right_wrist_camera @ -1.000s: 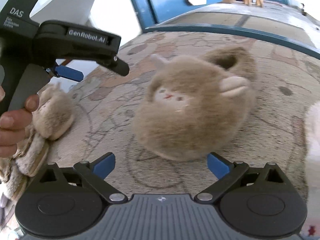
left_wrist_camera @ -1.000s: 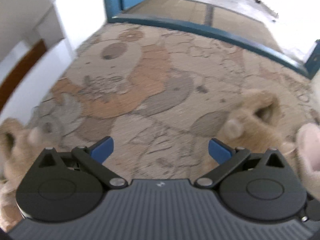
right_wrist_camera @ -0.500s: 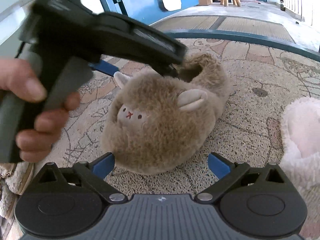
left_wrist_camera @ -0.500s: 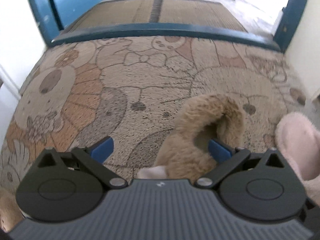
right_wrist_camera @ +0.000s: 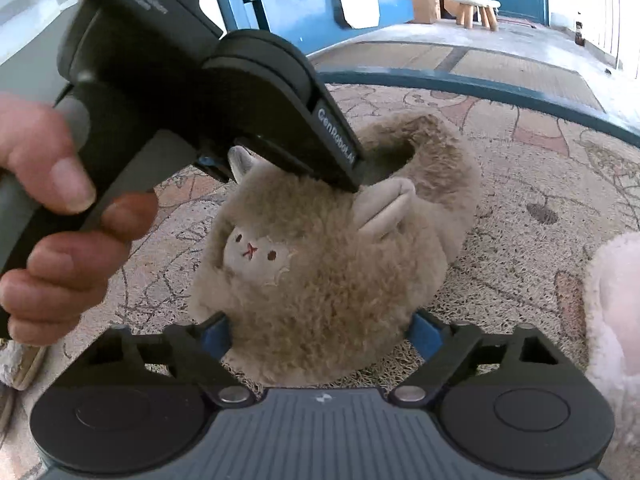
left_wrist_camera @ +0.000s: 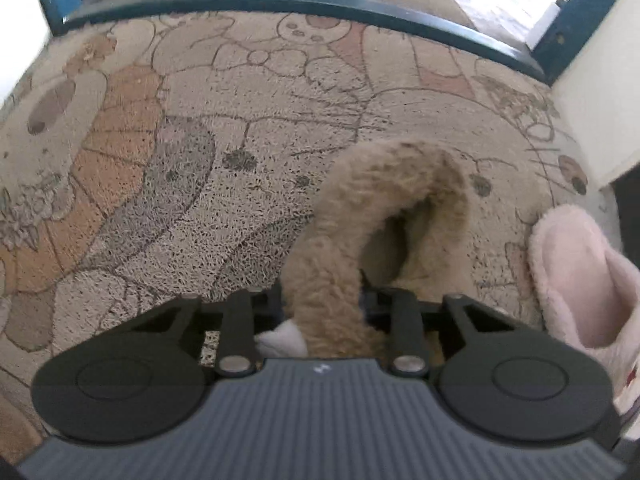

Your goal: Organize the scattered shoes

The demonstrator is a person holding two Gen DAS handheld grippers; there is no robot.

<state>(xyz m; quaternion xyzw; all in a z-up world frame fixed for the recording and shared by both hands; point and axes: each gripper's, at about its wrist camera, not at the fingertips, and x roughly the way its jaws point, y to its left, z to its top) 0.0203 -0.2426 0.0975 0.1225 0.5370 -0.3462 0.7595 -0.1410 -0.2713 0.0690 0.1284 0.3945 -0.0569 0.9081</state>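
The left tool (left_wrist_camera: 322, 300) is clenching on the brown slipper (left_wrist_camera: 384, 216): its jaws are closing with the fluffy rim of the slipper's opening between them, one finger on the outer side of the rim and the other inside the opening. In the right wrist view this tool comes down from the upper left, held by a hand (right_wrist_camera: 52, 216), and its tip sits at the edge of the slipper's opening, just behind the two pale ears.

The right tool (right_wrist_camera: 320, 336) has the same brown slipper between its jaws at the toe end. Its jaws are closing, with a blue pad (right_wrist_camera: 216, 338) at each side of the fluffy toe; whether the pads already press into the fur I cannot tell. The slipper's small stitched face (right_wrist_camera: 252, 254) points back toward this tool.

The slipper rests on a patterned mat (left_wrist_camera: 168, 184) printed with cartoon figures. A pink slipper (left_wrist_camera: 576, 276) lies on the mat just to the right of both tools, apart from the brown one. Ahead of the tools a dark blue threshold bar (left_wrist_camera: 280, 0) crosses the far edge of the mat.
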